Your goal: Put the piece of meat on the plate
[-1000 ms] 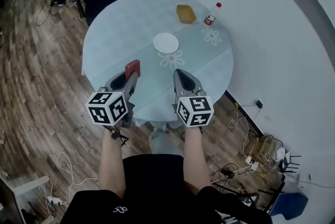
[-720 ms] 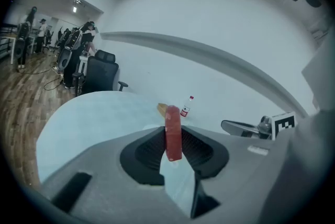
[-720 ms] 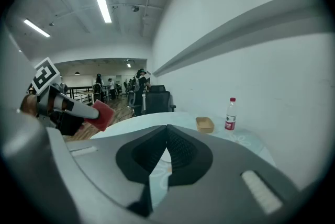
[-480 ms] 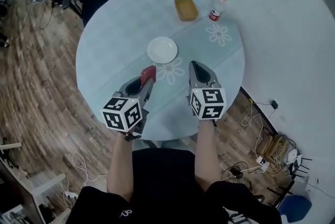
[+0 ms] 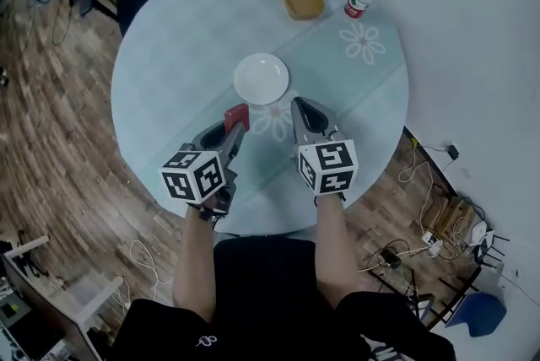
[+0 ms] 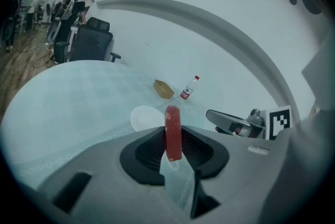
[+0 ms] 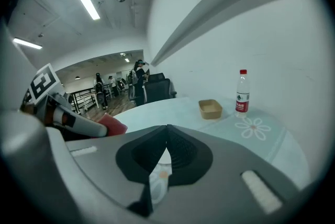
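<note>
Red meat (image 6: 173,129) sits clamped in the left claw (image 5: 234,125) near the white plate (image 5: 261,78); the right claw (image 5: 305,113) is closed, empty.

Round table (image 5: 169,56), wood floor (image 5: 51,140), white wall (image 5: 472,30), black office chair (image 6: 91,42).

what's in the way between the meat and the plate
Nothing visible. The meat, clamped in the left gripper, is just short of the plate, with only table between. The right gripper sits aside.
</note>
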The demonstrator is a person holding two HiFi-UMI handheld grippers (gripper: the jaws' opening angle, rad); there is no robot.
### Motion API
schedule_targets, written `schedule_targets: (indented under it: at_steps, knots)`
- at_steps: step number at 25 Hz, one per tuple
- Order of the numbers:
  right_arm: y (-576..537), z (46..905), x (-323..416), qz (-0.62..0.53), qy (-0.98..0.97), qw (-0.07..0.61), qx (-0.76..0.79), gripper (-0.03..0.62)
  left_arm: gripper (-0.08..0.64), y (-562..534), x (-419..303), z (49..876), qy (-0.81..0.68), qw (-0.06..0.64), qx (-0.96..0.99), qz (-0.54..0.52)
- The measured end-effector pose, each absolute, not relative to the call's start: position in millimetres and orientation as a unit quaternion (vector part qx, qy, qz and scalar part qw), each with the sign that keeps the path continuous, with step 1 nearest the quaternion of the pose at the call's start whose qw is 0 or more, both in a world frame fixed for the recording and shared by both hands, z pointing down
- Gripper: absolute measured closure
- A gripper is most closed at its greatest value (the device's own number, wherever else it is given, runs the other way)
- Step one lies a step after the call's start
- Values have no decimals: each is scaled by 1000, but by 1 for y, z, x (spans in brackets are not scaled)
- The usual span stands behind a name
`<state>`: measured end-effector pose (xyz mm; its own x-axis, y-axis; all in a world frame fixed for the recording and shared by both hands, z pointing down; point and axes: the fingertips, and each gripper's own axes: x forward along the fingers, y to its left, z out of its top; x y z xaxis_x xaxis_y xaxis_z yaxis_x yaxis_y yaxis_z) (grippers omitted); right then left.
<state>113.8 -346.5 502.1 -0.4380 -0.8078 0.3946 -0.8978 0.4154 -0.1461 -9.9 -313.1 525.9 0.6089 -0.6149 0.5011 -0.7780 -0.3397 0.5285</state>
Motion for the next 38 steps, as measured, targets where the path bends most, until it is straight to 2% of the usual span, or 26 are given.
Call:
schedule_targets:
  at_steps: [8,11,17,24,27,34,38]
  knots:
    - [-350,538,186,219,-770,140,583,586,472,-359,35,570,-359,392,831,166]
    - [-344,546,195,228,-761,144,590,586,471,-380,47,592,-337,417,826,173]
    - [-340,551,204,234,-753,146,597,586,471,-428,74,619,-298,425,828,210]
    - [-329,550,225,237,-741,148,611,586,469,-437,77,648,-299,455,808,227]
    - [-323,547,227,236,-739,146,614,586,463,-443,75,649,-308,433,812,241]
    - [-301,547,230,240,-737,142,615,586,354,-456,57,661,-350,328,811,336]
    - [-296,538,231,230,-743,136,614,585,347,-460,43,640,-395,298,810,316]
